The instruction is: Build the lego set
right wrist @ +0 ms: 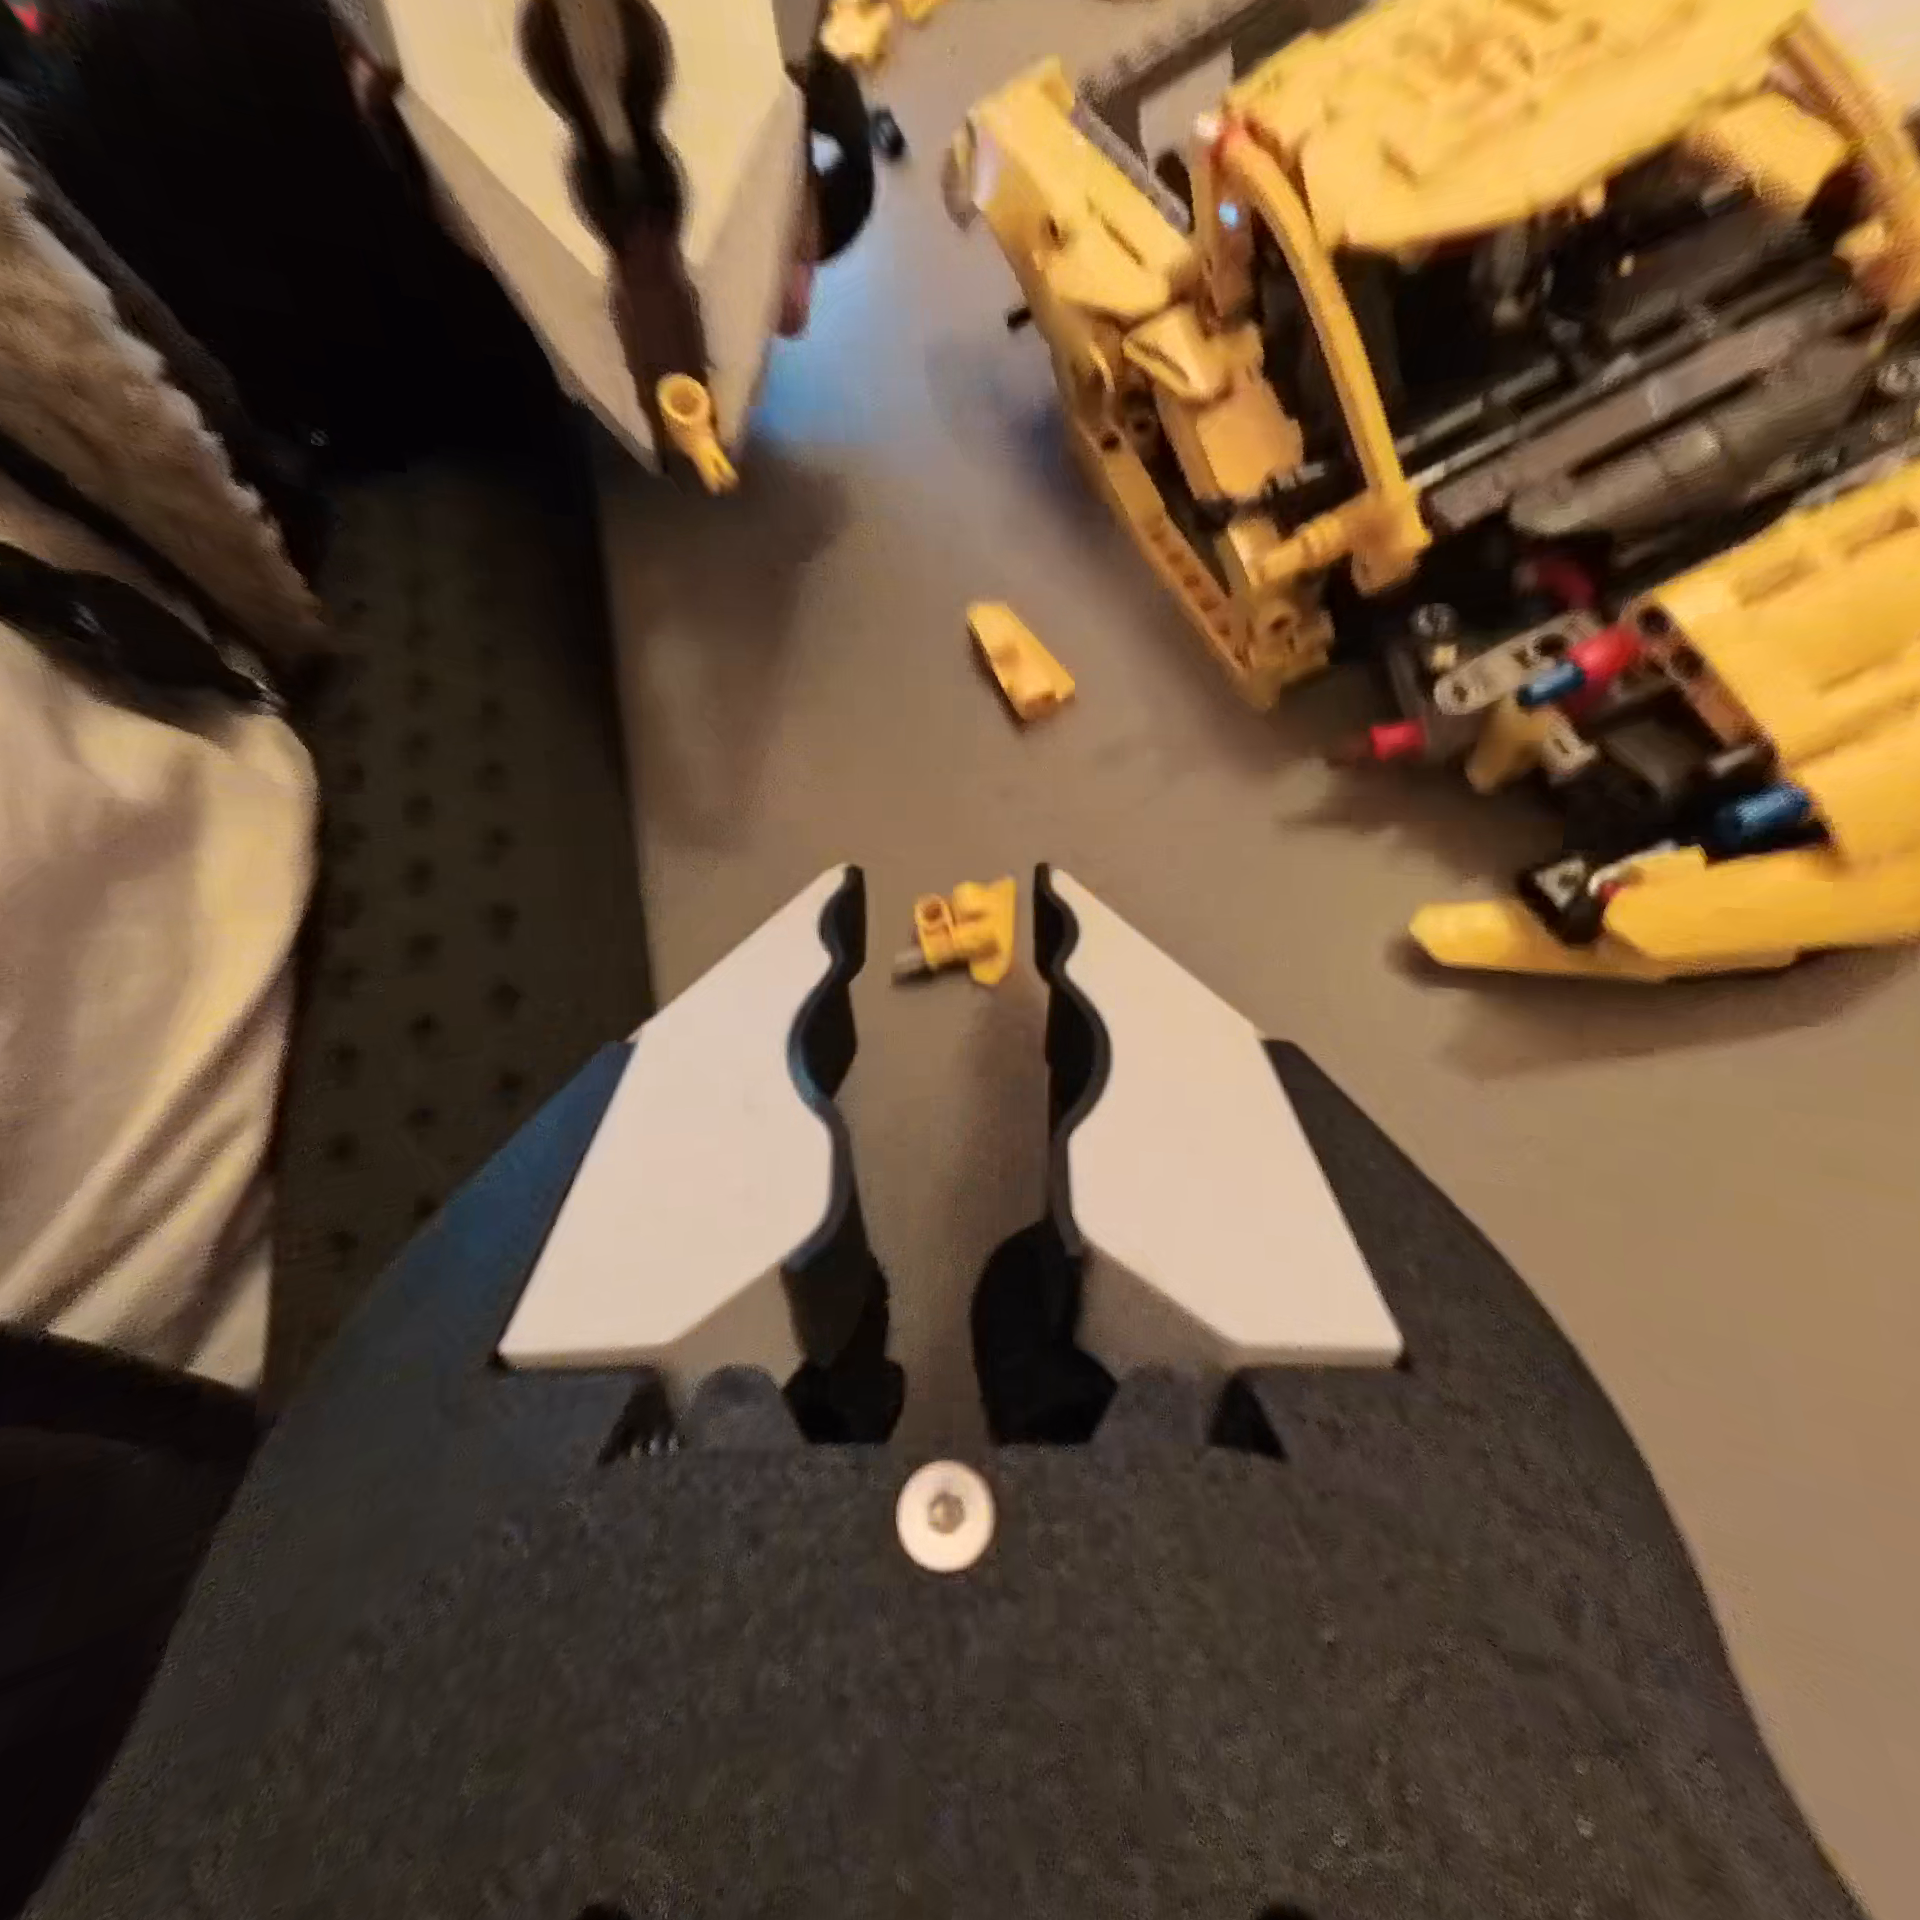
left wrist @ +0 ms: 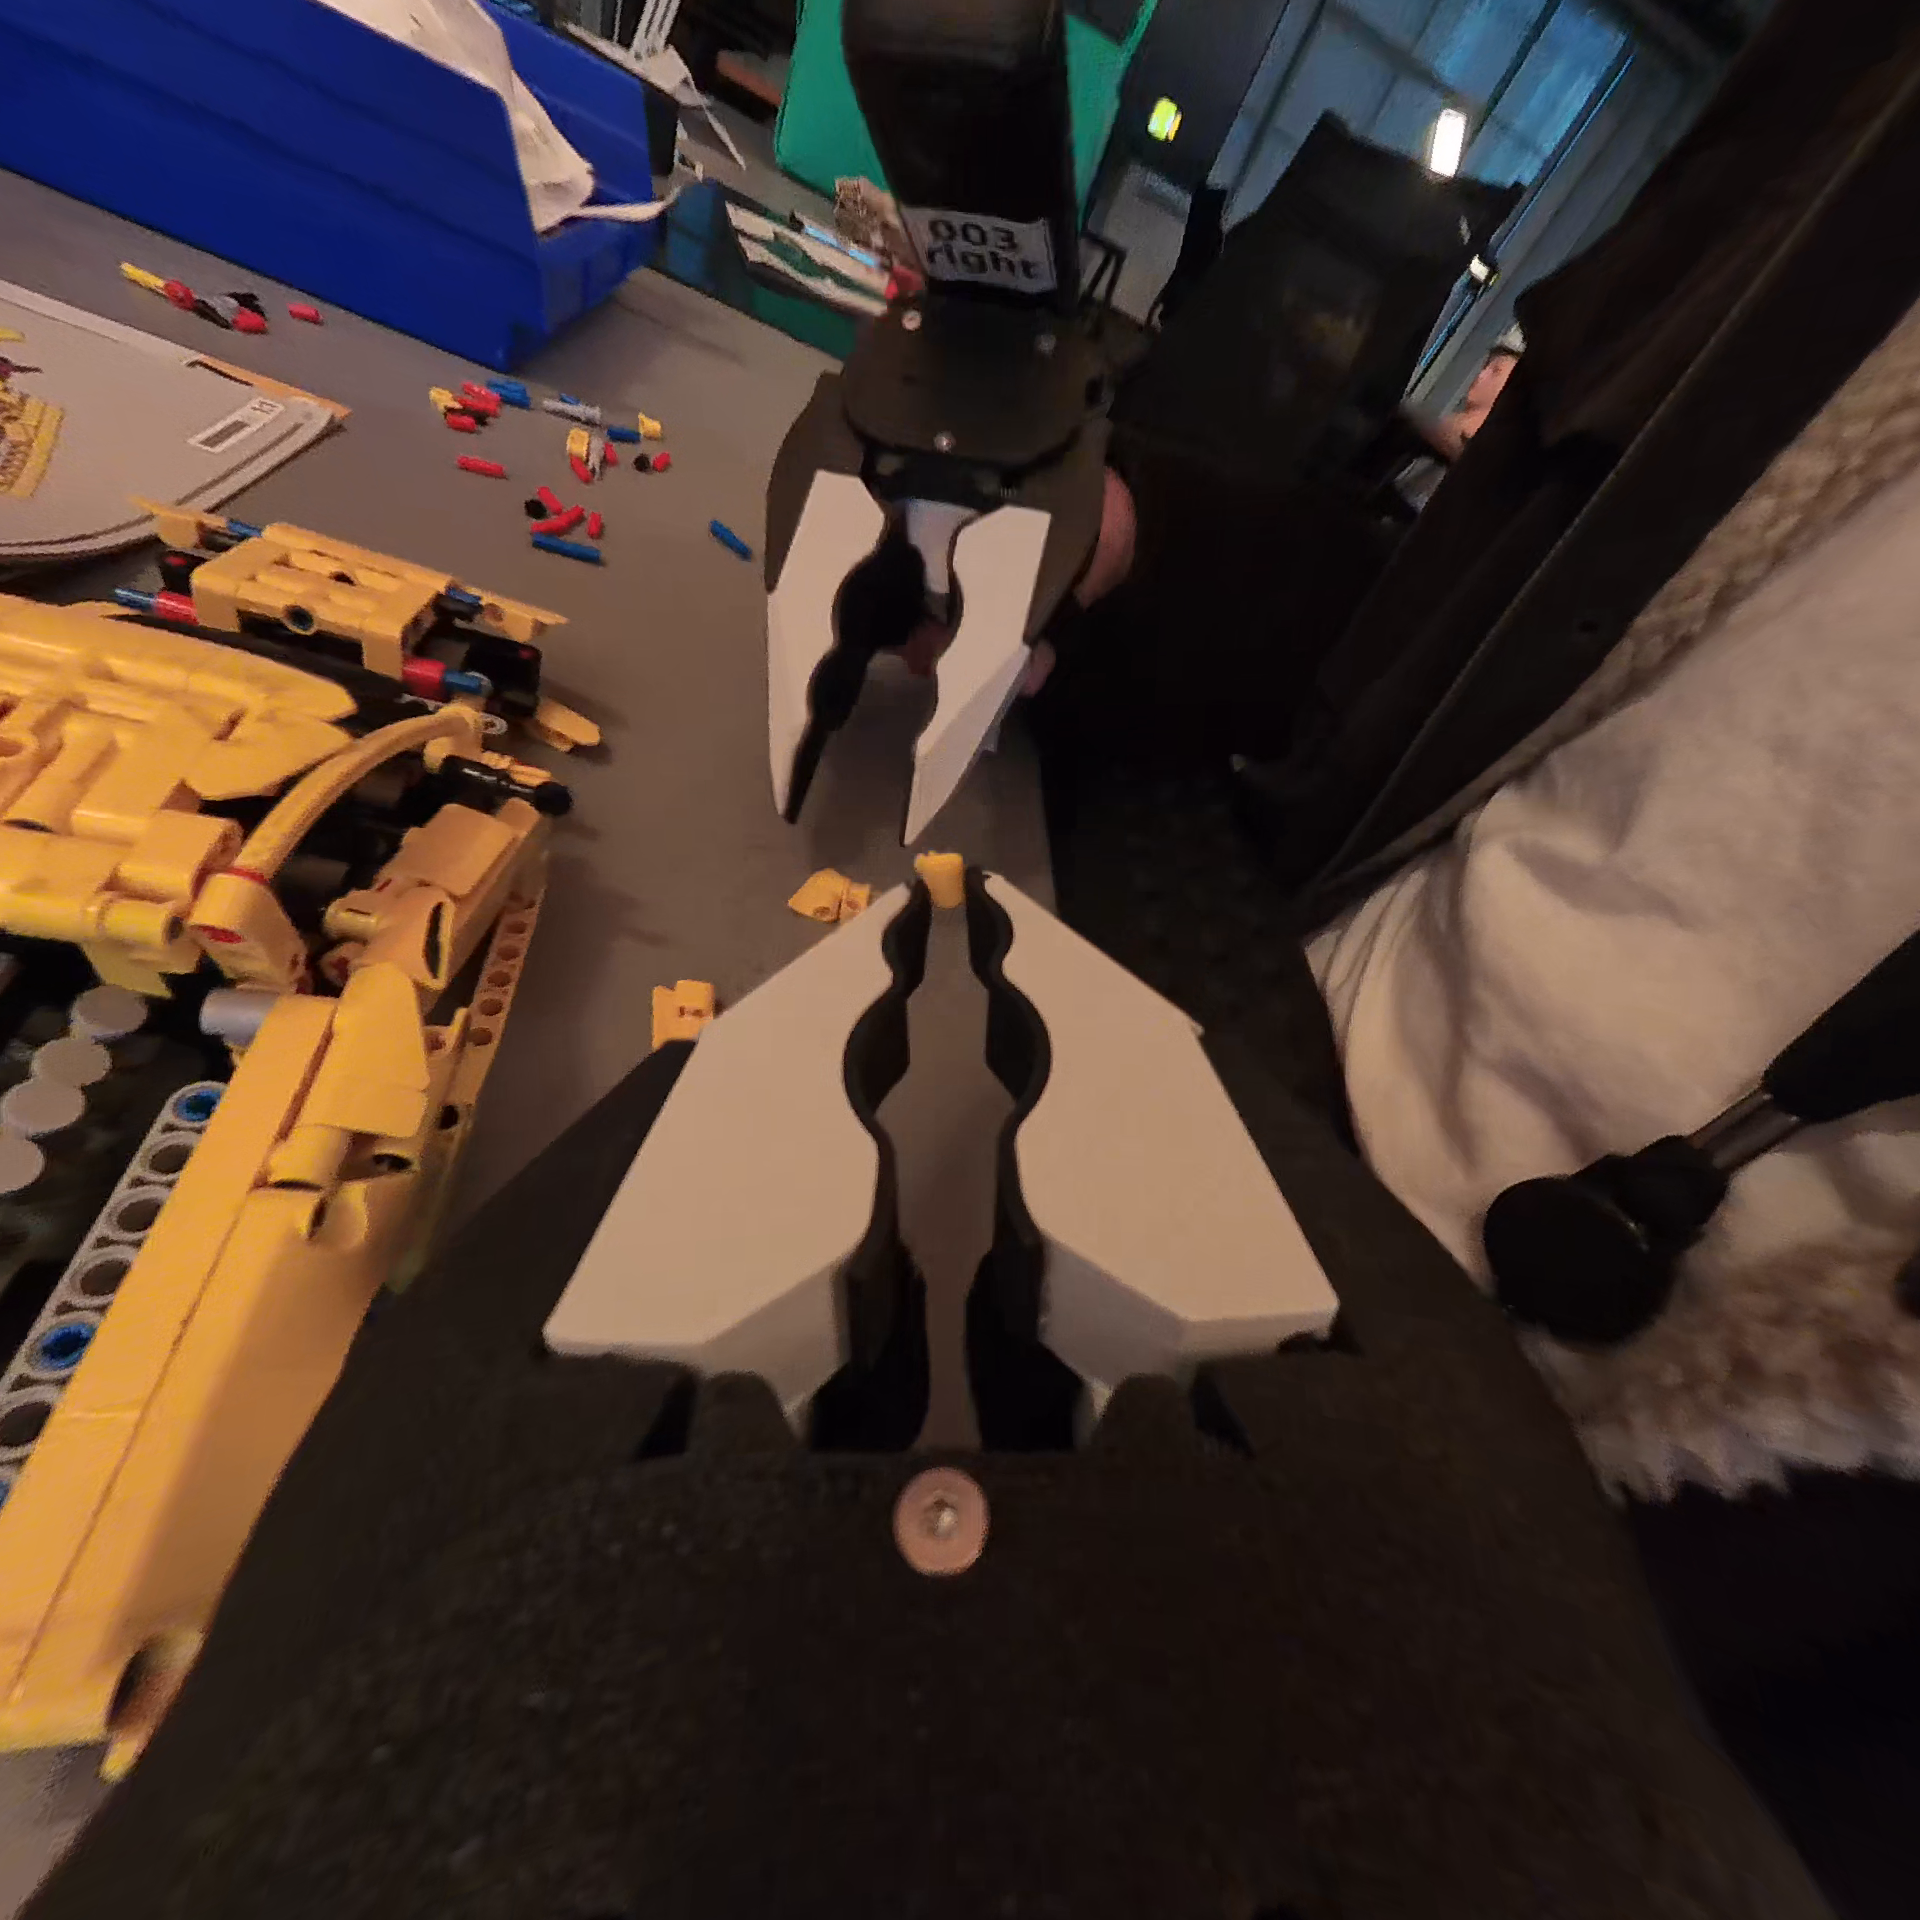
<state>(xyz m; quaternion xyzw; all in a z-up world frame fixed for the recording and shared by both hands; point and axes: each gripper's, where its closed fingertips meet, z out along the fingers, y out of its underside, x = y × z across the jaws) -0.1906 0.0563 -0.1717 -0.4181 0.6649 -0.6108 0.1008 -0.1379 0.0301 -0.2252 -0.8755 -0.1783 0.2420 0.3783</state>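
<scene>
Your left gripper (left wrist: 940,883) pinches a small yellow connector (left wrist: 938,875); your right gripper (right wrist: 948,883) gapes over another yellow piece (right wrist: 961,930). Both seem light, stiff, slippery: grip mid-body.

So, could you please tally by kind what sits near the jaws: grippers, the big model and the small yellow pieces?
Grippers: 2, left gripper and right gripper
Yellow model: 1
Small yellow pieces: 3, held piece in the left jaws, wedge piece and connector piece on the table
Total: 6
</scene>
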